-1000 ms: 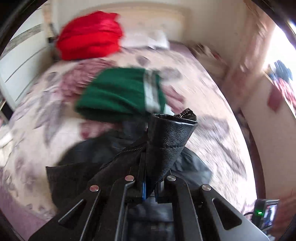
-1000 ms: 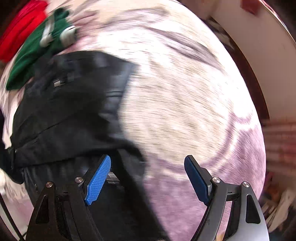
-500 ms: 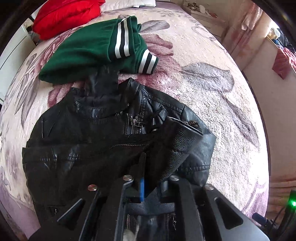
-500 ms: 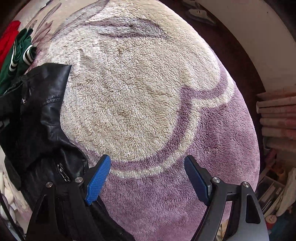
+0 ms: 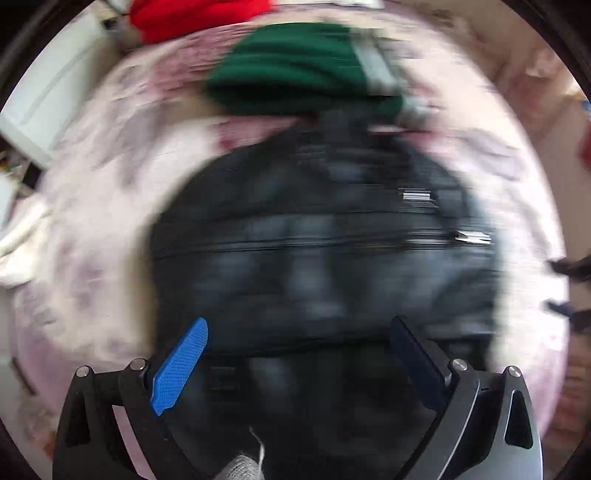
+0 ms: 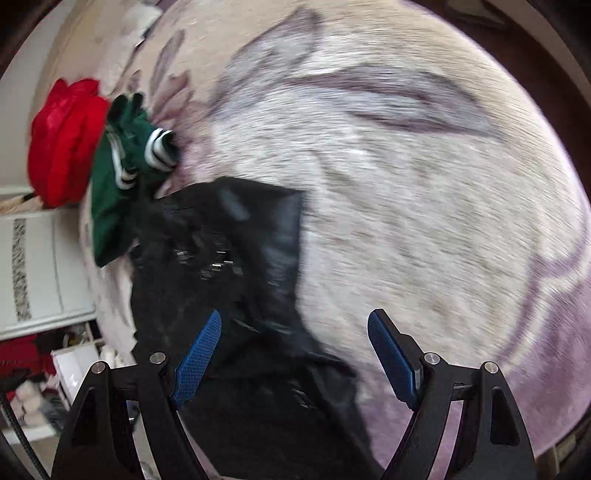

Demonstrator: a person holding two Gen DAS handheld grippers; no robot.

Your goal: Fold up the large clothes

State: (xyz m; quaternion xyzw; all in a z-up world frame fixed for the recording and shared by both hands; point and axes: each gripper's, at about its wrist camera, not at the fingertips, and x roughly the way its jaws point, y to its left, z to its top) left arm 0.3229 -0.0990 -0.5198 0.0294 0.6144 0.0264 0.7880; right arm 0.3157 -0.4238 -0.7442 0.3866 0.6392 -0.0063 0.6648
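Note:
A black leather jacket (image 5: 325, 251) lies on the floral fleece bedspread (image 5: 110, 229), blurred by motion in the left wrist view. My left gripper (image 5: 299, 354) is open and empty, hovering over the jacket's near part. In the right wrist view the jacket (image 6: 221, 266) lies left of centre. My right gripper (image 6: 295, 354) is open and empty above the jacket's right edge and the bedspread (image 6: 424, 192).
A folded green garment with white stripes (image 5: 295, 70) lies beyond the jacket, and a red garment (image 5: 192, 14) behind it. Both show in the right wrist view, green (image 6: 118, 177) and red (image 6: 62, 140). A white cabinet (image 6: 40, 266) stands left of the bed.
My left gripper has let go of the jacket fold and opened wide; the fold now lies flat. Both cameras are moving, and the right gripper has swung back toward the jacket.

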